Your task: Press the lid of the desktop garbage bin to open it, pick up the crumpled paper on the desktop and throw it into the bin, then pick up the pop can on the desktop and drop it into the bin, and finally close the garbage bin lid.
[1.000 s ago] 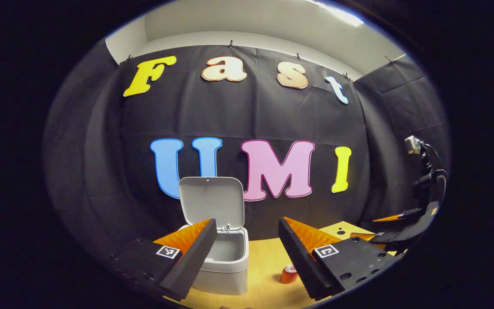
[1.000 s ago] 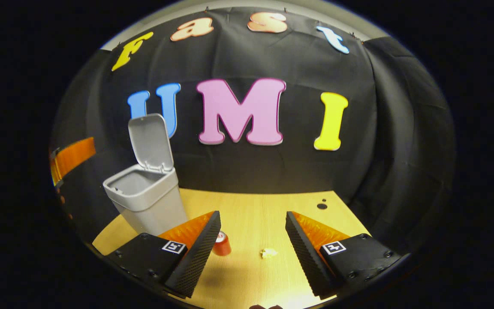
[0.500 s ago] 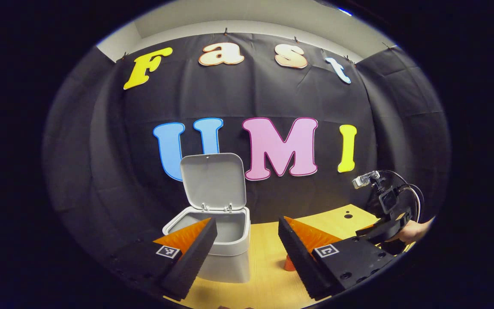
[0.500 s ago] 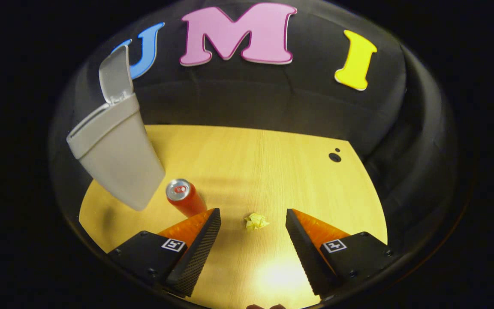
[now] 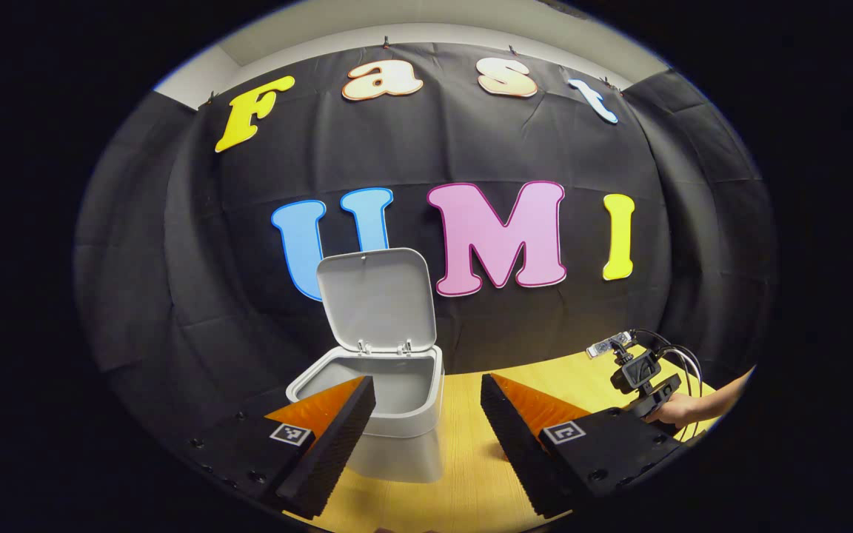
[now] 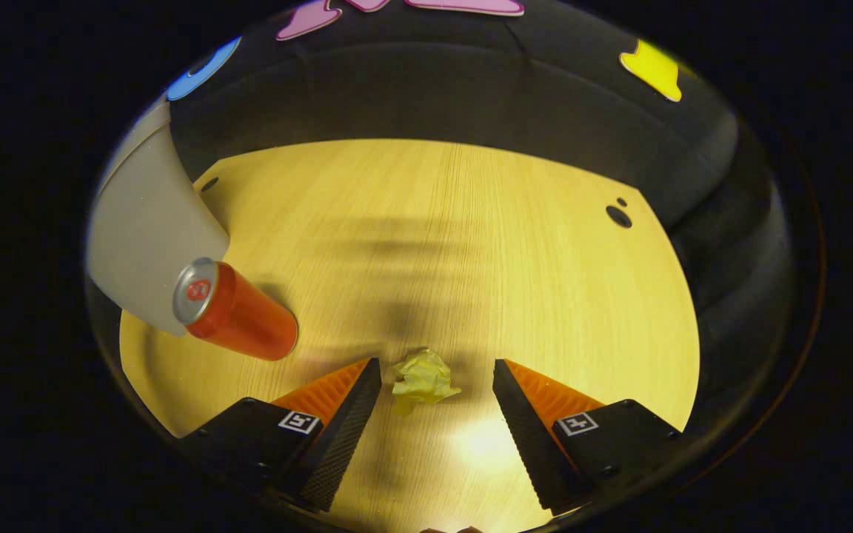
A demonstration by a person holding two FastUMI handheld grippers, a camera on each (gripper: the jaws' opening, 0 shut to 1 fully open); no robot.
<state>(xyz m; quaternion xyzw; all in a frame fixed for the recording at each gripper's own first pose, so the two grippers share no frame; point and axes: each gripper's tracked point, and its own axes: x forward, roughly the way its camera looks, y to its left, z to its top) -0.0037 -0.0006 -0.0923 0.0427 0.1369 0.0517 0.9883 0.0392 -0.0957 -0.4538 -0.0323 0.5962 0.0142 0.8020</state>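
Jaws of my right gripper (image 6: 437, 370) spread apart, crumpled paper (image 6: 423, 380) lying on surface (image 6: 456, 244) between fingertips, untouched. Jaws of my left gripper (image 5: 427, 386) also apart, empty, facing bin (image 5: 389, 414), lid (image 5: 378, 300) upright. Can (image 6: 238, 311) standing beside bin.

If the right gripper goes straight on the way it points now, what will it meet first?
Most likely the crumpled paper, which lies on the table between the open fingers of the right gripper, nearer one of them. Depth is unclear, so it may not have arrived yet.
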